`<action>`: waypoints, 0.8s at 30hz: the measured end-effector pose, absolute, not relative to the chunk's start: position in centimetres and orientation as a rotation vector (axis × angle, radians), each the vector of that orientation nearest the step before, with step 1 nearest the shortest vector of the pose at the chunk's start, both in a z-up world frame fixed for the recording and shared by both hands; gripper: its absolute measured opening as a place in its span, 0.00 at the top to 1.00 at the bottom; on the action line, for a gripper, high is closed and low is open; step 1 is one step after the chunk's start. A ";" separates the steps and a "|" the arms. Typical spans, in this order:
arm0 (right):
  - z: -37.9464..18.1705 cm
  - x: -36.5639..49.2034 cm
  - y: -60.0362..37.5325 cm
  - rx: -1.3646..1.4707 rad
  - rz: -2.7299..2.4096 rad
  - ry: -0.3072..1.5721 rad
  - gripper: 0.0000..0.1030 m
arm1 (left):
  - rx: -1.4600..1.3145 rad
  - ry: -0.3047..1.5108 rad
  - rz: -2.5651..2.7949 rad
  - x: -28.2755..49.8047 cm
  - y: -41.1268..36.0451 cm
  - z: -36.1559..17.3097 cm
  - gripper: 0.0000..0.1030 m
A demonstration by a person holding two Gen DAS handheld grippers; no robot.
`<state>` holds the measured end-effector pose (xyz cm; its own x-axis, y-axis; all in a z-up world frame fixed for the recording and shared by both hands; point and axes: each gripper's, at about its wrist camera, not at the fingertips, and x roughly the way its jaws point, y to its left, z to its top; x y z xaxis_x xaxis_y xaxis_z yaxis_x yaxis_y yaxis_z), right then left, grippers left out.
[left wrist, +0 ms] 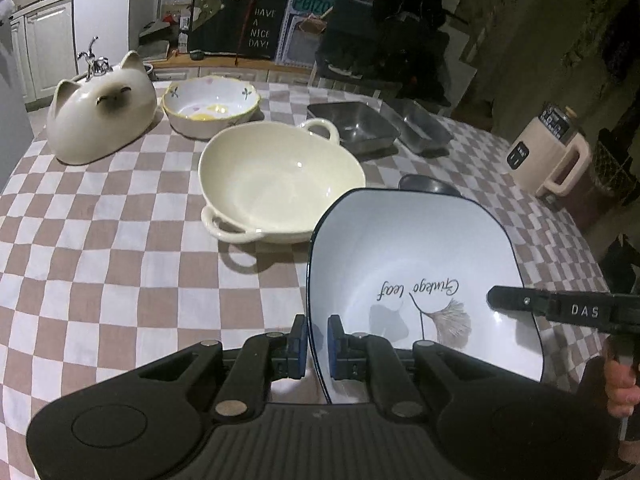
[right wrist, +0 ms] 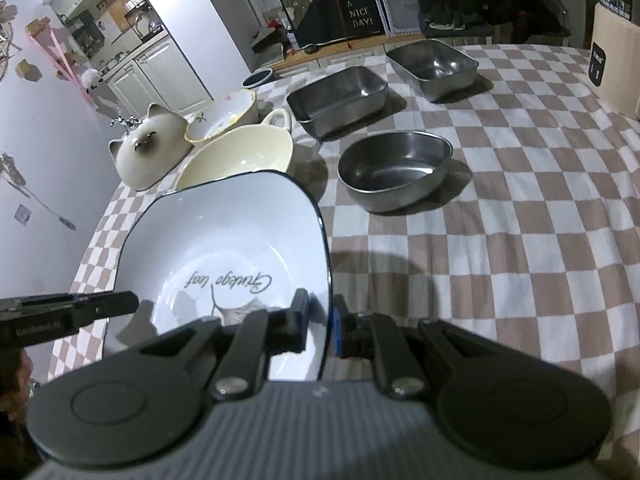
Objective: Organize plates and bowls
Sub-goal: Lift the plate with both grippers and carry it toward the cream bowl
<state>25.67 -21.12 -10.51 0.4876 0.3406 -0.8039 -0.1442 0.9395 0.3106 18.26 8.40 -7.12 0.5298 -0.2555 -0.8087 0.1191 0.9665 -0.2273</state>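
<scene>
A white square plate with a dark rim and a leaf drawing (left wrist: 416,264) (right wrist: 224,240) is held above the checkered tablecloth by both grippers. My left gripper (left wrist: 318,344) is shut on its left rim. My right gripper (right wrist: 322,328) is shut on its right rim. A cream two-handled bowl (left wrist: 276,184) (right wrist: 240,156) sits just beyond the plate. A flowered bowl with a yellow rim (left wrist: 210,106) (right wrist: 224,116) stands behind it.
A cat-shaped ceramic dish (left wrist: 100,120) (right wrist: 148,152) sits at the far left. Two steel rectangular trays (right wrist: 340,98) (right wrist: 434,66) and a round steel bowl (right wrist: 396,170) stand on the right. A cream appliance (left wrist: 548,160) stands near the table's right edge.
</scene>
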 end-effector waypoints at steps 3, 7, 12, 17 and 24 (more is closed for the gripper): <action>-10.7 25.6 -21.1 0.204 0.287 1.036 0.86 | -0.110 1.010 -0.219 18.4 7.8 -7.7 0.90; -10.8 25.4 -20.9 0.175 0.275 1.042 0.86 | -0.069 1.038 -0.218 18.9 7.2 -8.7 0.89; -10.9 25.6 -20.9 0.164 0.264 1.048 0.86 | -0.044 1.080 -0.222 19.8 6.8 -10.0 0.87; -11.3 25.7 -20.1 0.124 0.266 1.068 0.86 | -0.018 1.136 -0.204 20.7 6.7 -11.7 0.86; -11.7 25.7 -18.6 0.079 0.287 1.086 0.86 | 0.027 1.170 -0.190 21.6 7.1 -13.5 0.85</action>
<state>25.75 -18.59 -11.73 0.4326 0.2689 -0.8605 -0.1916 0.9601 0.2037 21.61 7.05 -13.47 0.3759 -0.1339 -0.9170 0.1624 0.9837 -0.0771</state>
